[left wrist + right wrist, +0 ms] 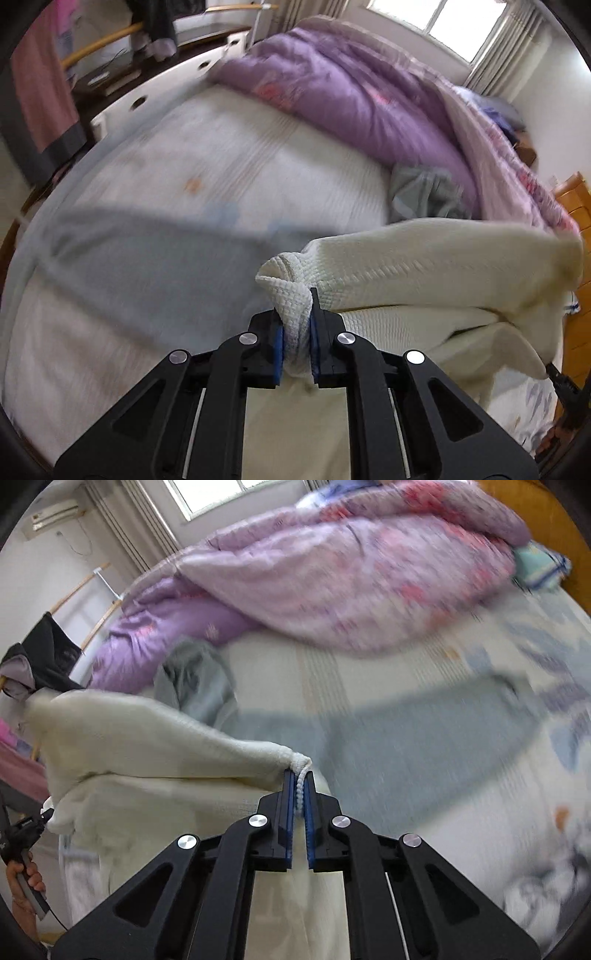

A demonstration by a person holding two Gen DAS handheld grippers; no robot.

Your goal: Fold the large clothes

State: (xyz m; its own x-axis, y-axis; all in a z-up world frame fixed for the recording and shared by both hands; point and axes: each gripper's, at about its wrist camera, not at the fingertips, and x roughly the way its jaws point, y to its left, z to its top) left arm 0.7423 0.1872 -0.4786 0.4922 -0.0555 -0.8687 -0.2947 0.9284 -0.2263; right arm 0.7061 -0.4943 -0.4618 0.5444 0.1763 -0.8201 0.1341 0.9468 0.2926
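A cream waffle-knit garment (424,266) hangs stretched in the air above the bed. My left gripper (297,314) is shut on a bunched corner of it. My right gripper (300,786) is shut on another corner of the same garment (147,738), a thin edge between the blue pads. The cloth spans between the two grippers and hangs below them. Its shadow falls on the bed sheet. In the right wrist view the left gripper's handle and the hand (22,878) show at the far left edge.
The pale printed bed sheet (221,155) lies under the garment. A purple and pink quilt (351,92) is heaped along the far side. A crumpled grey-green garment (424,192) lies beside the quilt. White drawers (147,92) and hanging clothes (44,92) stand beyond the bed.
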